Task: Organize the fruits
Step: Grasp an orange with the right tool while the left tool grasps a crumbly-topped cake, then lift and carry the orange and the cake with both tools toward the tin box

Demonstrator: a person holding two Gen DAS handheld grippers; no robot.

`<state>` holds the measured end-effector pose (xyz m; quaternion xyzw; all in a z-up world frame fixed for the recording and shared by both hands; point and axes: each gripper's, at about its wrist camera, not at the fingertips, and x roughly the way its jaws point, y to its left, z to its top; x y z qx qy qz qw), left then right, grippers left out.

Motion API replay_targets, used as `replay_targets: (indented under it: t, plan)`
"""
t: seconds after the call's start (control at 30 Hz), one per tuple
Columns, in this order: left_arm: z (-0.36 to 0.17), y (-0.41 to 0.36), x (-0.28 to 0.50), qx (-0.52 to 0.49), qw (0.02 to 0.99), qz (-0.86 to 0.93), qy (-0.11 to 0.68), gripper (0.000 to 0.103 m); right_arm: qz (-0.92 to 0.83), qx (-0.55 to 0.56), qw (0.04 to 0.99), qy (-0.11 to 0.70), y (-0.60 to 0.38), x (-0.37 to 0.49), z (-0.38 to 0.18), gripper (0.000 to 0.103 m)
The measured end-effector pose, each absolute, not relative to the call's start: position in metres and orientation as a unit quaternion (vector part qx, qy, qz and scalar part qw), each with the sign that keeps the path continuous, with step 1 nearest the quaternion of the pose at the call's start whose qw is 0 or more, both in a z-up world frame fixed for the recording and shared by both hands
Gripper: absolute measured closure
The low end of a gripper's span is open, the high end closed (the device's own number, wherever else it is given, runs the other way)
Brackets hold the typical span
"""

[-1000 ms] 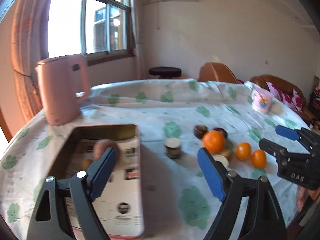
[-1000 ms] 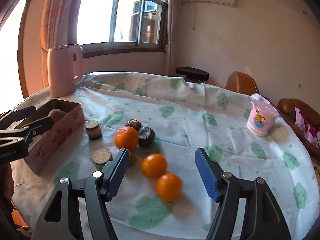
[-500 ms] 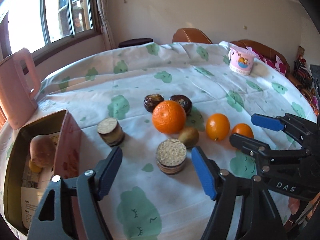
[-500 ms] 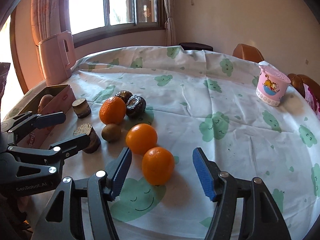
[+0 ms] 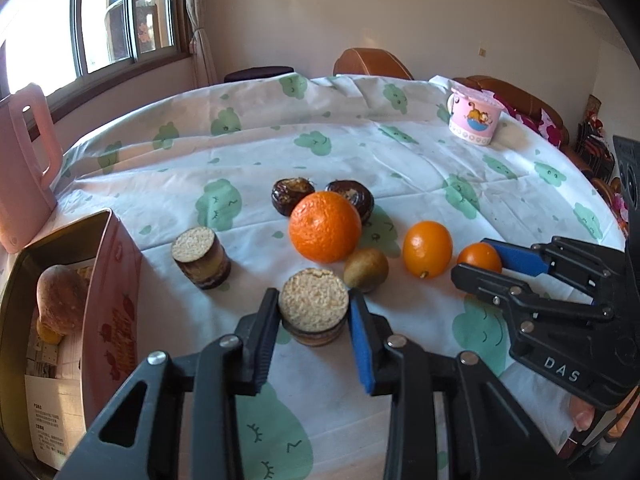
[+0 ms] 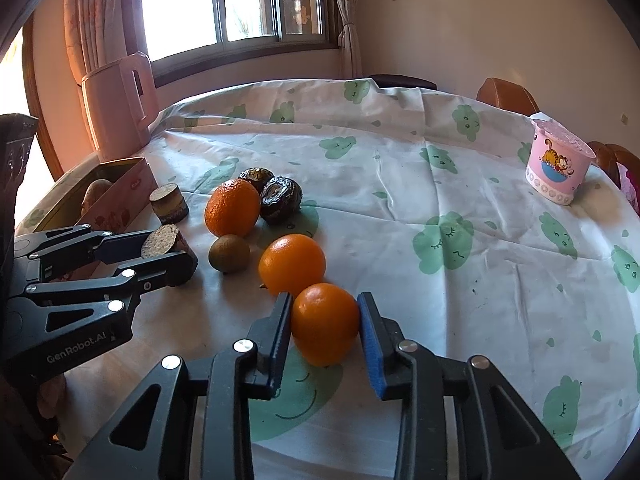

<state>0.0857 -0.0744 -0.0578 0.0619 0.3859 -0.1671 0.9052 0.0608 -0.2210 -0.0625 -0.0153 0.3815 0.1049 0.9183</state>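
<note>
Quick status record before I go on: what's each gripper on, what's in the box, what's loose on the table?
left gripper: closed on near sugarcane piece
right gripper: closed on nearest orange
box: holds a brown fruit
loose on tablecloth: large orange, kiwi, second sugarcane piece

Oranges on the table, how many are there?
3. The big orange sits by the two dark fruits, the middle orange lies in front of it, and the nearest orange is between the right gripper pads. The box may hide more.
</note>
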Motion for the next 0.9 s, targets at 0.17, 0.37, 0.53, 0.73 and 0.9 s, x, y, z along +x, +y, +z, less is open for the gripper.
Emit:
replay_targets:
  t: [0.17,0.37,0.53,0.73,0.9]
  plan:
    - [-0.053,-0.069,0.082,0.051,0.913,-0.163,0.370,0.068,0.106,-0.015,0.924,0.366,-0.221,0.056,-0.058,0.069]
    - [-0.050,-0.065,0.080,0.045,0.919,-0.157,0.357,0.067,0.105,-0.017,0.924,0.367,-0.220,0.057,-0.059,0.070]
    - [-0.048,-0.061,0.078,0.039,0.924,-0.154,0.348,0.068,0.109,-0.016,0.925,0.364,-0.220,0.056,-0.058,0.072]
    - [-0.043,-0.056,0.072,0.033,0.932,-0.148,0.329,0.068,0.110,-0.015,0.933,0.342,-0.221,0.049,-0.053,0.072]
    - [-0.039,-0.054,0.067,0.032,0.937,-0.145,0.315,0.068,0.114,-0.014,0.940,0.320,-0.221,0.043,-0.049,0.072]
